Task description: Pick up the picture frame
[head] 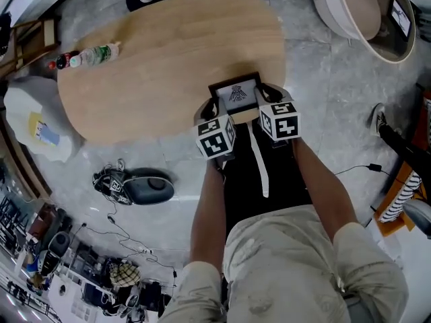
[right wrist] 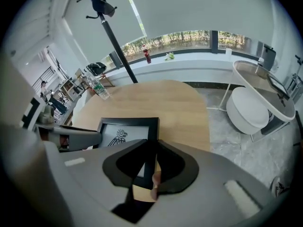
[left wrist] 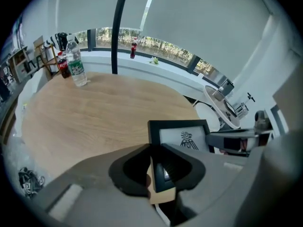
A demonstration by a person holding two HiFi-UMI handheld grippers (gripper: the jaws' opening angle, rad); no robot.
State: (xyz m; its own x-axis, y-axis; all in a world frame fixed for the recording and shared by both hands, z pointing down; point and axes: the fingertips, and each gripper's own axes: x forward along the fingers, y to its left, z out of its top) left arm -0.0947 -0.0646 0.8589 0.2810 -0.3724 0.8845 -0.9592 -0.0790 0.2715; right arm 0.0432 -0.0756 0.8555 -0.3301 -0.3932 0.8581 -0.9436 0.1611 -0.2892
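Observation:
The picture frame (head: 236,94) is black-rimmed, with a white picture bearing a dark emblem. It is held over the near edge of the wooden table (head: 155,66). My left gripper (head: 209,108) is shut on the frame's left rim, and my right gripper (head: 269,94) is shut on its right rim. In the left gripper view the jaws (left wrist: 158,169) pinch the rim of the frame (left wrist: 182,138), with the right gripper (left wrist: 236,140) across from it. The right gripper view shows its jaws (right wrist: 149,167) clamped on the frame (right wrist: 123,131), opposite the left gripper (right wrist: 71,138).
Bottles (head: 94,54) lie at the table's far left end, and one stands upright (left wrist: 75,63) in the left gripper view. A white round chair (head: 357,12) is at the upper right. A dark bag (head: 145,186) and a white sack (head: 37,126) lie on the floor.

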